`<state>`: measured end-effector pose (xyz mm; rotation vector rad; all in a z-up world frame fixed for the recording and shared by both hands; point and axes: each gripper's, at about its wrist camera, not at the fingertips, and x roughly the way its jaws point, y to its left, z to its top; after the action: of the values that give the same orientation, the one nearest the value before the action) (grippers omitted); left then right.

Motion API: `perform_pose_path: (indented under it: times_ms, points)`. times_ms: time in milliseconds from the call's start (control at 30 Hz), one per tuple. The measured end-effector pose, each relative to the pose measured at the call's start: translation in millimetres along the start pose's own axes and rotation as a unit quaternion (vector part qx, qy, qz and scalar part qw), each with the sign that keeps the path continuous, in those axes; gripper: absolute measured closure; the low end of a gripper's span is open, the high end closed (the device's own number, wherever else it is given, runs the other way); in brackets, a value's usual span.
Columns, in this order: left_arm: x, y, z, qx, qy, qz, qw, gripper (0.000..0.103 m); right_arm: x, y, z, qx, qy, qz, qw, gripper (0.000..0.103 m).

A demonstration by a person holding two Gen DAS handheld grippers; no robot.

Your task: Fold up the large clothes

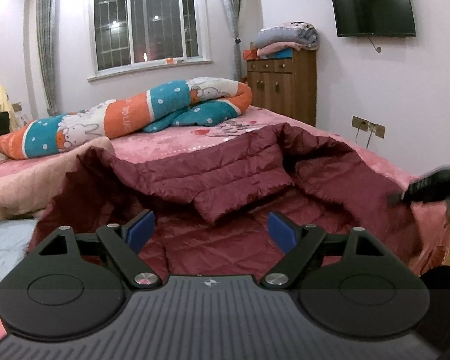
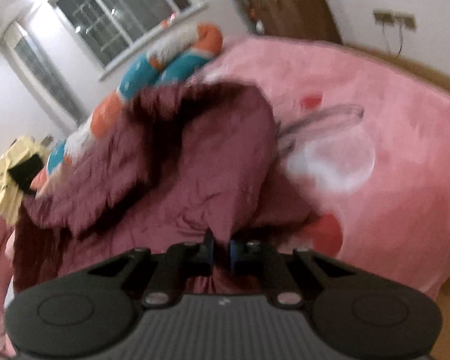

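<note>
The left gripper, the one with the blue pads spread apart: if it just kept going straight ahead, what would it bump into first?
Most likely the maroon quilted jacket spread on the pink bed. The left gripper is open and holds nothing; depth is hard to judge.

Right wrist view is motion-blurred throughout; the maroon jacket (image 2: 195, 162) is smeared and its quilting can't be read. The fabric between the right gripper (image 2: 221, 253) pads is partly hidden by the gripper body. In the left wrist view the right gripper (image 1: 435, 184) is blurred and cut off at the edge. The rolled quilt (image 2: 153, 84) is blurred, its far end hidden by the jacket.
</note>
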<state>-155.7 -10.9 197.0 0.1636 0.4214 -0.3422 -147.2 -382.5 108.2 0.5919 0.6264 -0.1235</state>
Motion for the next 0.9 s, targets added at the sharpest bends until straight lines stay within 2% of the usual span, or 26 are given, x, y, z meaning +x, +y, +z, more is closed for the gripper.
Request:
perform_pose_path:
  times_ms: [167,267,367,533,667,800,867,900]
  points:
    - [23,4,-11,-0.011,0.027,-0.007,0.9996,0.001,-19,13,58,-0.042,-0.096,-0.075,0.992,0.098]
    - [39,9,-16,-0.021,0.039,-0.007,0.999,0.001,-14,17,100,-0.089,-0.132,-0.139,0.977,0.098]
    - [55,18,-20,-0.038,0.051,-0.005,0.9979,0.001,4,11,132,-0.116,-0.15,-0.19,0.963,0.097]
    - [75,27,-21,-0.057,0.056,-0.006,0.9968,0.001,54,-5,161,-0.138,-0.15,-0.265,0.943,0.097]
    - [90,33,-18,-0.075,0.053,-0.013,0.9956,0.001,91,-18,165,-0.138,-0.132,-0.296,0.936,0.094]
    - [105,42,-20,-0.099,0.052,-0.02,0.9935,0.001,125,-27,157,-0.138,-0.11,-0.333,0.926,0.081]
    - [114,46,-21,-0.117,0.056,-0.023,0.9913,0.001,130,-31,154,-0.123,-0.109,-0.343,0.925,0.071]
    - [118,49,-22,-0.124,0.057,-0.024,0.9904,0.001,127,-31,151,-0.117,-0.116,-0.351,0.922,0.061]
